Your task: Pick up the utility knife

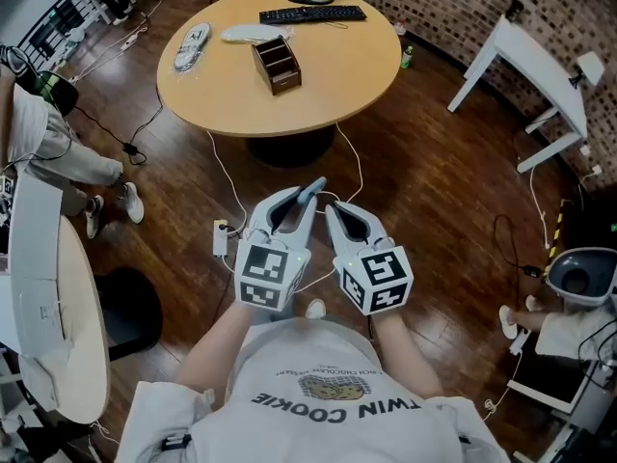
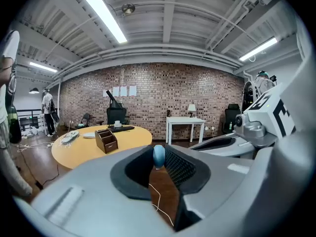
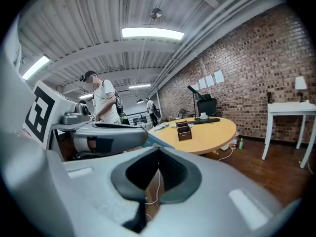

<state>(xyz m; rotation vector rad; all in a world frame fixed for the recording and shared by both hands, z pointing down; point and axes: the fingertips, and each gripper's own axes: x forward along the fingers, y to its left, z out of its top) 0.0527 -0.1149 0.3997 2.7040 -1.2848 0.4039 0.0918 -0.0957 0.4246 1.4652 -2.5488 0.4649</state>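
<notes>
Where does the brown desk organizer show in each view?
Head view: brown desk organizer, top centre.
Left gripper view: left of centre.
Right gripper view: slightly right of centre.
Shared landmark: the round table it stands on.

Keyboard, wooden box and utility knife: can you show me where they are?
keyboard (image 1: 311,13), head view, middle of its keys.
wooden box (image 1: 277,64), head view, its open top.
utility knife (image 2: 158,155), left gripper view, its rounded blue end.
</notes>
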